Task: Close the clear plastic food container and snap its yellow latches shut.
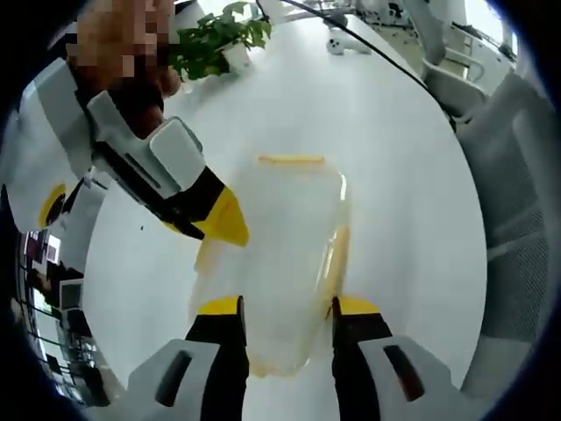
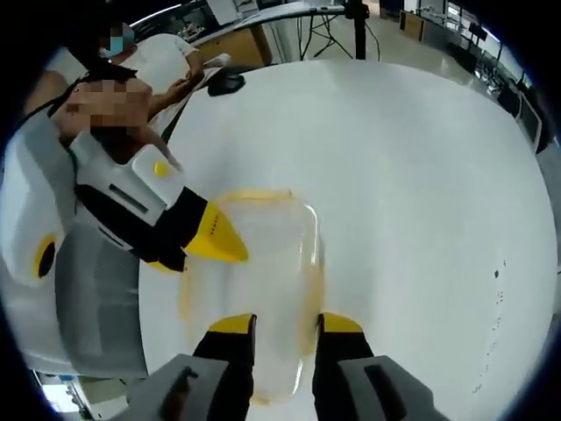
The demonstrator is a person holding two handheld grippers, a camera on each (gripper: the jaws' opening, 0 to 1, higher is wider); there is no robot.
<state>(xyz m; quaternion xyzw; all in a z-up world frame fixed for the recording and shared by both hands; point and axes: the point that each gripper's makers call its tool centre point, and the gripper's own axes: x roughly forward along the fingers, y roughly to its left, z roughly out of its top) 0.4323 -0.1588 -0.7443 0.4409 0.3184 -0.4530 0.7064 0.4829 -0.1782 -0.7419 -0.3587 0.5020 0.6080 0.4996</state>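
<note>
A clear plastic food container (image 1: 280, 254) with yellow latches (image 1: 291, 160) lies with its lid on, on a white table (image 1: 394, 175). My left gripper (image 1: 287, 309) hovers over its near end, jaws apart, one on each side of that end. The right gripper's yellow tip (image 1: 223, 219) comes in from the upper left and touches the container's left edge. In the right gripper view the same container (image 2: 263, 263) lies under my right gripper (image 2: 285, 326), whose jaws are parted. The left gripper's yellow tip (image 2: 217, 239) rests at the container's left side.
A potted plant (image 1: 219, 39) and a white controller (image 1: 346, 42) sit at the far table edge. Grey chairs (image 1: 517, 175) stand to the right. A person in white (image 2: 166, 57), a dark object (image 2: 226, 83) and a stand (image 2: 358, 26) are beyond the table.
</note>
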